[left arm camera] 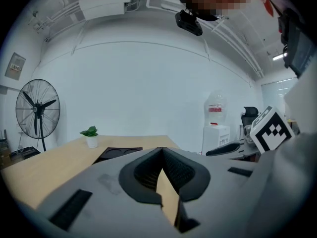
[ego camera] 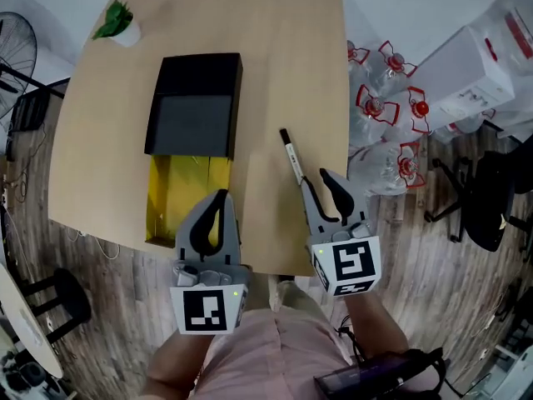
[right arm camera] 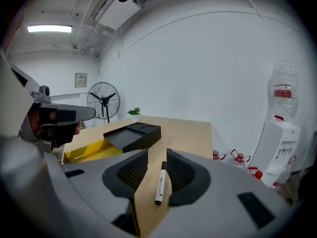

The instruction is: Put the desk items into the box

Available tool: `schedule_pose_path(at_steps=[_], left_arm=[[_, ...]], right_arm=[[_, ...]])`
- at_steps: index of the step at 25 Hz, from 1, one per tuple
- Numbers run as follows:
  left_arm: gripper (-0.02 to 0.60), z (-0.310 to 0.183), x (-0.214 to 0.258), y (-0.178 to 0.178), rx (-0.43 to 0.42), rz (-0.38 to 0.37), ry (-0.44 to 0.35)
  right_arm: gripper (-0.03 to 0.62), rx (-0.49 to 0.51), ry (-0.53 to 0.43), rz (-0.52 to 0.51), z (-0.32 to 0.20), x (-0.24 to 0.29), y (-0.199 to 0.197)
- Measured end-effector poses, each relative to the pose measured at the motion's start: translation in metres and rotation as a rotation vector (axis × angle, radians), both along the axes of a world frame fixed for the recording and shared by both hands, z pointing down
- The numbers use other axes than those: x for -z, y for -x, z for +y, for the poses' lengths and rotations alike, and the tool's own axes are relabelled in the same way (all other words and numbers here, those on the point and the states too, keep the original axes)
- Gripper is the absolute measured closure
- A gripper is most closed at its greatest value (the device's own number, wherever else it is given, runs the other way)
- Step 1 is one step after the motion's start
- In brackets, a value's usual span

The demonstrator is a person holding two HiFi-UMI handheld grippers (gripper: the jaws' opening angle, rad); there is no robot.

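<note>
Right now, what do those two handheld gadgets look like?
Both the left gripper and the right gripper are grey plastic with black ribbed pads inside two curved jaws. Each carries a white cube printed with black square markers. The person wears pink clothing.

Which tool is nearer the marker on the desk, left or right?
Right. The right tool is open just short of the marker, which lines up with its gap. The left tool, shut, is off to the marker's left, by the yellow box.
</note>
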State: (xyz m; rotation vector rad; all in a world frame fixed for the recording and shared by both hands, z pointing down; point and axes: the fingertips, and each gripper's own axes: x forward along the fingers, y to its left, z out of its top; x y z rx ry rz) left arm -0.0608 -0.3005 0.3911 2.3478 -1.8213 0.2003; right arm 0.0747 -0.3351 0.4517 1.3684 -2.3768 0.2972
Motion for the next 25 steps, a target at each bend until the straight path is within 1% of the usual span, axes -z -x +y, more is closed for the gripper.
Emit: schedule_pose_path(at_steps=[4,8,13,17,21,23,25], left_arm=[[0.571,-0.022,-0.027,0.006,-0.011,0.008,0.071],[0.571,-0.041,-0.052,0.011,-0.020,0.004,0.115],[0.571,-0.049,-0.083,0.015,-0.034,-0.009,0.181],[0.571,-0.055,-0.091,0.017,-0.035,-0.002,0.188],[0.571,-0.055,-0.094,0.015,-0.040,-0.002,0.198],[0.571,-0.055,-0.094,0.014,-0.040,-0.002,0.196],[0.571,-0.053,-0.092,0.011,-0.045,-0.007,0.186]], right_arm=[[0.476,-0.007,0.083,0.015,-0.018,-0.041,0.007],[0.476,-0.010,0.166,0.039,-0.026,-0.080,0.007],[0.476,-0.010,0.256,0.067,-0.026,-0.118,0.007],[0.477,-0.014,0.287,0.094,-0.026,-0.134,0.007],[0.489,-0.017,0.318,0.152,-0.027,-0.140,0.008],[0.511,-0.026,0.339,0.180,-0.029,-0.144,0.006],[0.517,-0.031,0.355,0.182,-0.030,-0.147,0.005]])
